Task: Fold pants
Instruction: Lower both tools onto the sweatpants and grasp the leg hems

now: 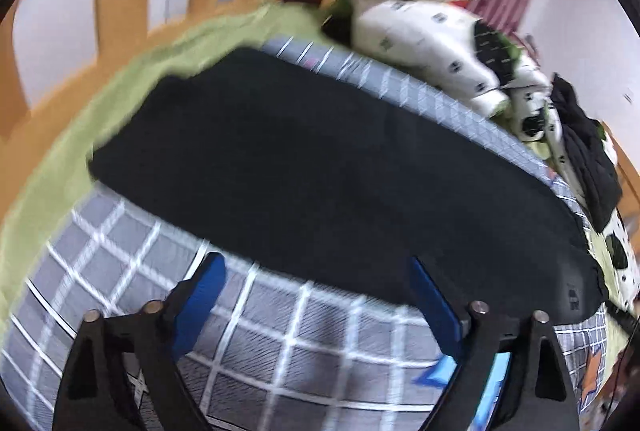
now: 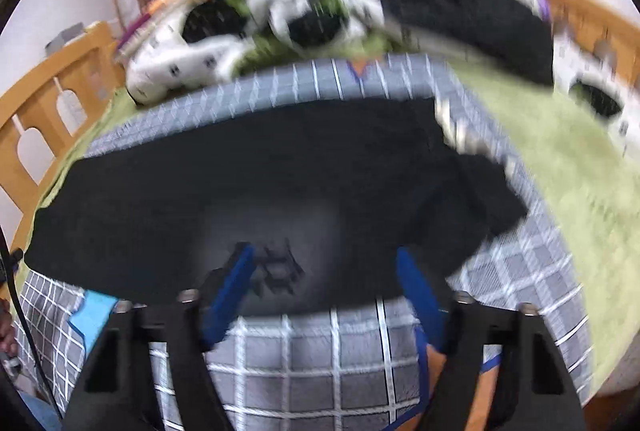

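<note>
Ahead of both our grippers the checked bed cover (image 1: 120, 263) carries the black pants (image 1: 304, 167), lying as one long flat band; they look folded lengthwise already, we judge, with the crosswise folds left. Beyond them sits a heap of bedding (image 1: 432, 31). Our left gripper (image 1: 316, 295) stands open at the pants' near edge, nothing between its fingers. Our right gripper (image 2: 324, 283) is open too, over the near hem, not pinching.
</note>
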{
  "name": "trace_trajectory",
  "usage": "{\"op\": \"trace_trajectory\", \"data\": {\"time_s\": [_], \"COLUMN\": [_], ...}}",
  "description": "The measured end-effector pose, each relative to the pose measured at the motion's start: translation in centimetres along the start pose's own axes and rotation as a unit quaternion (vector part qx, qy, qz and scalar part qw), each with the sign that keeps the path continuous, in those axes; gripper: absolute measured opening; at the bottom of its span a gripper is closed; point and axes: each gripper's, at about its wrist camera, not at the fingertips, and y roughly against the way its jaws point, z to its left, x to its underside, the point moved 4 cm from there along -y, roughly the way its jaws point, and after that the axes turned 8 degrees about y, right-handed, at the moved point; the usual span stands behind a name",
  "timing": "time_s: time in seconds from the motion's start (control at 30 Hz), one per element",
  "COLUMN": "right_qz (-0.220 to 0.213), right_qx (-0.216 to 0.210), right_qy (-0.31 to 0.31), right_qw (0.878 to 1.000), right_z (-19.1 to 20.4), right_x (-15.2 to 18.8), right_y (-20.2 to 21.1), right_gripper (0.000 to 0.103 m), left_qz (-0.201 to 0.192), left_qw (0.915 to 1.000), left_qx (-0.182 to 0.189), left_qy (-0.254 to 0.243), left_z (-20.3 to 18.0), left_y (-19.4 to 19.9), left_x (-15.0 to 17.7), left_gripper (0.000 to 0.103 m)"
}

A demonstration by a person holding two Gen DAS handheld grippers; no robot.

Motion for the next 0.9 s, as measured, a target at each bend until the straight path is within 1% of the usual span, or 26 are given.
{"op": "trace_trajectory", "data": {"time_s": [0.03,0.13,0.23,0.33,0.4,0.43,0.47,0.5,0.53,0.57,0.63,0.7,0.83,0.9], "right_qz": [0.01,0.015,0.015,0.011,0.004,0.002,0.0,0.0,0.006,0.012,0.008,-0.015,-0.058,-0.071], "right_qx": [-0.011,-0.045,-0.08,-0.1,-0.107,-0.11,-0.114,-0.118,-0.108,-0.095,-0.078,-0.064,-0.066,-0.074], "right_qy": [-0.014,-0.066,-0.1,-0.117,-0.121,-0.125,-0.128,-0.131,-0.131,-0.127,-0.106,-0.077,-0.035,-0.027], "right_qw": [1.0,0.997,0.992,0.988,0.987,0.986,0.985,0.984,0.986,0.987,0.991,0.995,0.995,0.994], "right_z": [-0.7,-2.5,-3.2,-3.0,-2.6,-2.4,-2.3,-2.0,-1.8,-1.7,-0.9,-0.1,1.1,1.0], "right_x": [1.0,3.8,5.8,6.3,5.9,5.5,5.3,4.8,4.4,4.0,2.7,1.0,-2.9,-5.0], "right_y": [-0.9,-3.0,-4.2,-5.3,-5.8,-6.3,-6.6,-7.1,-7.7,-8.0,-7.7,-6.3,-3.6,-3.0], "right_gripper": [0.068,0.068,0.068,0.068,0.068,0.068,0.063,0.05,0.032,0.029,0.024,0.021,0.019,0.019], "left_qz": [0.01,0.043,0.024,0.026,0.024,0.022,0.02,0.018,0.019,0.019,0.01,-0.014,-0.047,-0.063], "left_qw": [0.9999,0.9978,0.9975,0.9966,0.9963,0.9962,0.9961,0.9962,0.9963,0.9969,0.9981,0.9991,0.9985,0.9979], "left_qx": [0.001,0.022,0.037,0.043,0.034,0.025,0.021,0.011,-0.004,-0.015,-0.008,0.003,0.013,0.008], "left_qy": [0.01,0.045,0.054,0.065,0.076,0.08,0.083,0.084,0.083,0.075,0.06,0.039,0.024,0.008], "left_z": [0.8,2.4,2.5,2.0,1.8,1.7,1.7,1.7,1.8,1.7,1.4,0.4,-1.5,-2.8], "left_y": [-0.8,-3.3,-3.8,-4.9,-5.5,-5.8,-5.9,-6.1,-6.2,-6.1,-5.2,-3.5,-1.7,-1.6], "left_x": [0.6,2.2,2.1,1.3,0.5,0.1,-0.3,-0.7,-1.0,-1.4,-2.0,-3.3,-7.1,-8.9], "left_gripper": [0.08,0.079,0.079,0.079,0.074,0.065,0.053,0.044,0.022,0.014,0.012,0.011,0.011,0.011]}}
